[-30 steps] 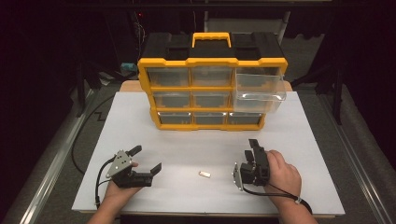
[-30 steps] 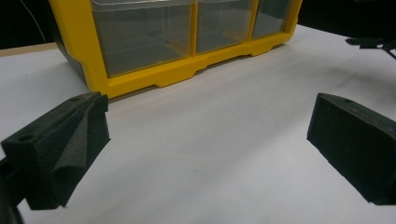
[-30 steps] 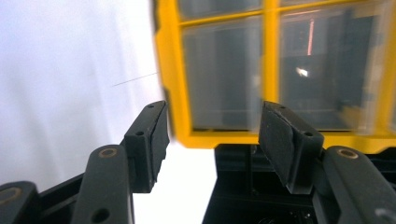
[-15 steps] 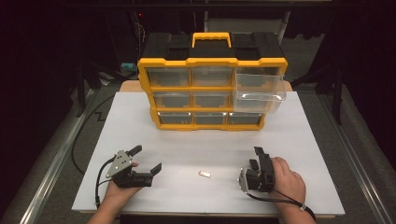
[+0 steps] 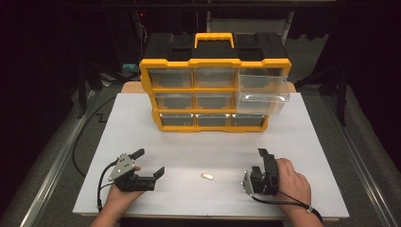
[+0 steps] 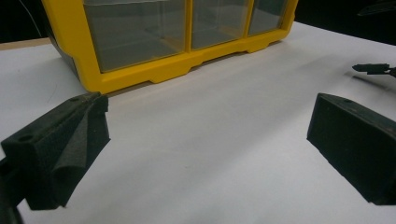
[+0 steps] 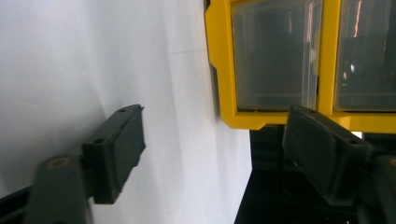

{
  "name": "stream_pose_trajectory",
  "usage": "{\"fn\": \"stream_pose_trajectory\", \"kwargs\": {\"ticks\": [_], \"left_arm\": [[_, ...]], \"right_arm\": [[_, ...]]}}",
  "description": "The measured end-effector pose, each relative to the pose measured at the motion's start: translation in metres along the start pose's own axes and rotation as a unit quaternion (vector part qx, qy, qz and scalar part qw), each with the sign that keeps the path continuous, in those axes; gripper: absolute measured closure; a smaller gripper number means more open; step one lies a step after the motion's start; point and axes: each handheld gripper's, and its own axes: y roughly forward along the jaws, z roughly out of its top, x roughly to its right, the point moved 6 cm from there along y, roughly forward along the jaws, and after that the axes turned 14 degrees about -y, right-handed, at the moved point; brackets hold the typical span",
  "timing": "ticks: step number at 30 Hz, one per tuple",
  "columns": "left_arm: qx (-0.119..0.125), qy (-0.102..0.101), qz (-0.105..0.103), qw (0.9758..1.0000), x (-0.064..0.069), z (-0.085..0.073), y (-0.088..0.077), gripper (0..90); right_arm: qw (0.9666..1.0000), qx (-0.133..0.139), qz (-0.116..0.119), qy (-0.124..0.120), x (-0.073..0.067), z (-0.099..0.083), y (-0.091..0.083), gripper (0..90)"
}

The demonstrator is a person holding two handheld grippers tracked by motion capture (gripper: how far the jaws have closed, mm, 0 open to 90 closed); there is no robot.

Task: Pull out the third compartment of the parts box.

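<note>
The left hand rests low on the white table, its left gripper lying flat with jaws spread wide and nothing between them. The right hand holds the right gripper rolled on its side, jaws released (pointing toward the yellow drawer organizer, whose top-right drawer stands pulled out). A small white piece lies between the grippers. No writing is legible.

We see the white tabletop brightly lit against dark surroundings; nearby gripper jaws look soft and blurred.
</note>
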Motion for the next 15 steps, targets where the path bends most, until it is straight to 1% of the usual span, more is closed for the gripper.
{"fn": "stream_pose_trajectory", "kwargs": {"ticks": [1,2,3,4,8,9,11,13,14,15], "left_arm": [[0.0,0.0,0.0,1.0,0.0002,0.0,0.0002,0.3],[-0.001,0.001,-0.001,1.0,0.0002,-0.0002,0.0005,0.3],[-0.003,0.002,0.0,1.0,0.0,-0.0006,0.0006,0.3],[-0.004,0.002,0.0,1.0,0.0,-0.0009,0.0006,0.3],[-0.008,-0.003,-0.001,1.0,-0.0004,-0.0017,0.0,0.3],[-0.009,-0.003,-0.001,1.0,-0.0008,-0.0016,0.0,0.3],[-0.008,-0.003,0.002,1.0,-0.0014,-0.0013,0.0004,0.3],[-0.009,-0.003,0.002,1.0,-0.0015,-0.0014,0.0004,0.3],[-0.01,-0.004,0.002,0.9999,-0.0014,-0.0016,0.0005,0.3],[-0.011,-0.004,0.001,0.9999,-0.0011,-0.0018,0.0006,0.3]], "right_arm": [[1.0,0.0,0.0,0.0,0.0,0.0,0.0,17.7],[1.0,0.002,0.006,0.0,-0.0006,0.0001,0.0009,16.1],[1.0,-0.003,0.0,0.001,-0.0007,-0.0002,0.001,15.4],[1.0,-0.005,0.0,-0.001,-0.0006,-0.0005,0.0012,15.0],[0.9999,-0.005,0.012,-0.001,-0.002,-0.0015,0.0024,11.2],[1.0,-0.007,0.004,-0.002,-0.0014,-0.0017,0.0022,9.8],[1.0,-0.008,0.0,-0.006,-0.0006,-0.0016,0.0018,7.2],[0.9999,-0.01,-0.002,0.001,-0.0008,-0.0018,0.0009,3.6],[0.9999,-0.005,-0.009,-0.005,0.0019,-0.0016,0.0006,0.5],[0.9999,-0.005,-0.009,-0.005,0.0019,-0.0016,0.0006,0.5]]}}
